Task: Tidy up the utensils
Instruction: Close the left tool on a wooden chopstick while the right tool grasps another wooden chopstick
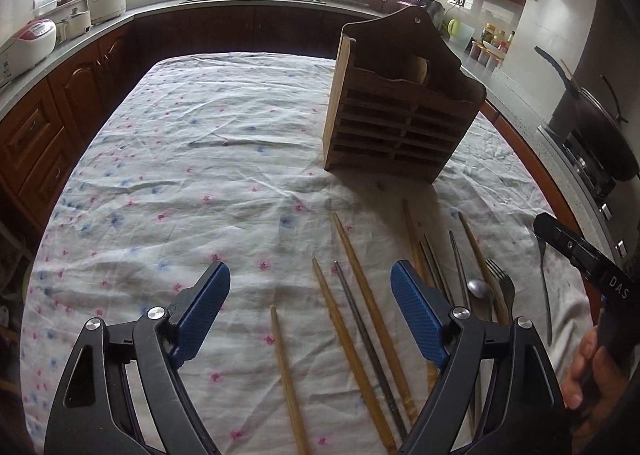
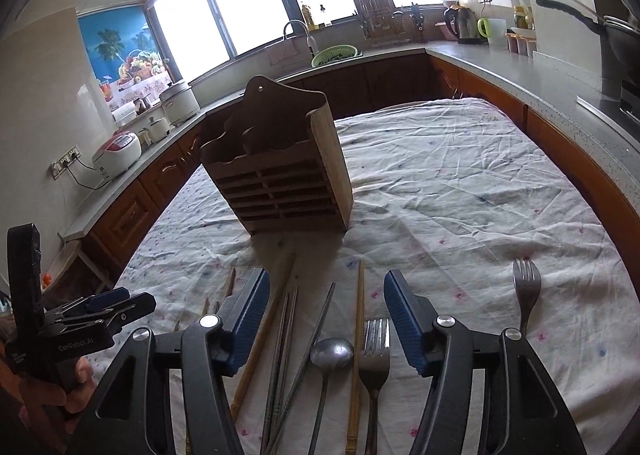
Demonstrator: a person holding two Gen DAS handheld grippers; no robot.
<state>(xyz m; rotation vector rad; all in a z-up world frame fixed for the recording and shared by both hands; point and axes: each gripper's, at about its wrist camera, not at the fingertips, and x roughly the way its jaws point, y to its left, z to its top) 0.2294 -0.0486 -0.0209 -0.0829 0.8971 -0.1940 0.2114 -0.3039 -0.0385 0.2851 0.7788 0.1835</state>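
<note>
I am holding both claws, left [image 1: 310, 295] and right [image 2: 326, 309], open and empty over the counter [image 1: 180, 175]. Chopsticks [image 1: 362, 283], spoon [image 2: 332, 351] and forks [image 2: 374, 351] are lying just before the rack [image 2: 276, 175].

Wooden holder [image 1: 400, 111] upright mid-cloth, sole tall obstacle. Left of holder: bare tablecloth [image 1: 180, 159], wide open passage. Right of holder: bare cloth too. In front of holder: chopsticks [image 1: 368, 295], spoon [image 2: 331, 353], forks [image 2: 374, 359] strewn close together, narrow gaps only.

left gripper [image 1: 310, 287] agape, right gripper [image 2: 326, 295] agape
</note>
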